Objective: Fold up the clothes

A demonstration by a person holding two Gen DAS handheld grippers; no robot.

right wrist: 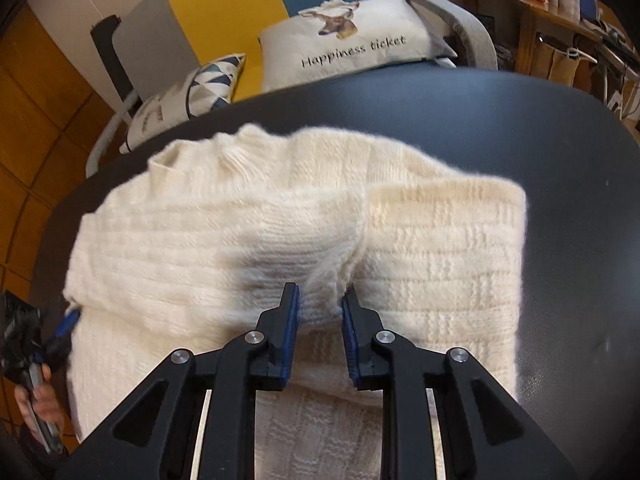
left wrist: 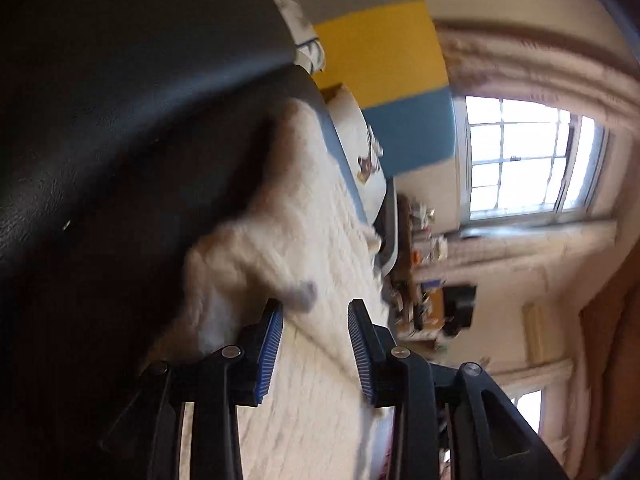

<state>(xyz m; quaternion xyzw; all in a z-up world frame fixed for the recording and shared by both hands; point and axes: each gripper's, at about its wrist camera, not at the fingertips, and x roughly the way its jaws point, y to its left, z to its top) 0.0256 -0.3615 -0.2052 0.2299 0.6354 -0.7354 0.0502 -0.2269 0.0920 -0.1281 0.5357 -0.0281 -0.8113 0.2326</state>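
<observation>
A cream knitted sweater [right wrist: 248, 232] lies partly folded on a black leather-like table [right wrist: 560, 152]. One sleeve is laid across the body. My right gripper [right wrist: 319, 294] points down at the sweater's near middle, its blue pads pinching a raised bunch of knit. In the left wrist view the picture is rolled sideways. There the sweater [left wrist: 304, 208] spreads over the dark table [left wrist: 100, 100]. My left gripper [left wrist: 315, 306] stands open over a fold edge, with neither pad pressing the fabric. The left gripper [right wrist: 66, 322] also shows at the sweater's left edge, held by a hand [right wrist: 38, 400].
Behind the table stands a chair [right wrist: 224, 4] with grey, yellow and blue panels. It holds a "Happiness ticket" cushion [right wrist: 352, 48] and a patterned cushion [right wrist: 192, 92]. A cluttered wooden shelf [right wrist: 560, 12] is at the back right. A bright window [left wrist: 528, 152] is in the left wrist view.
</observation>
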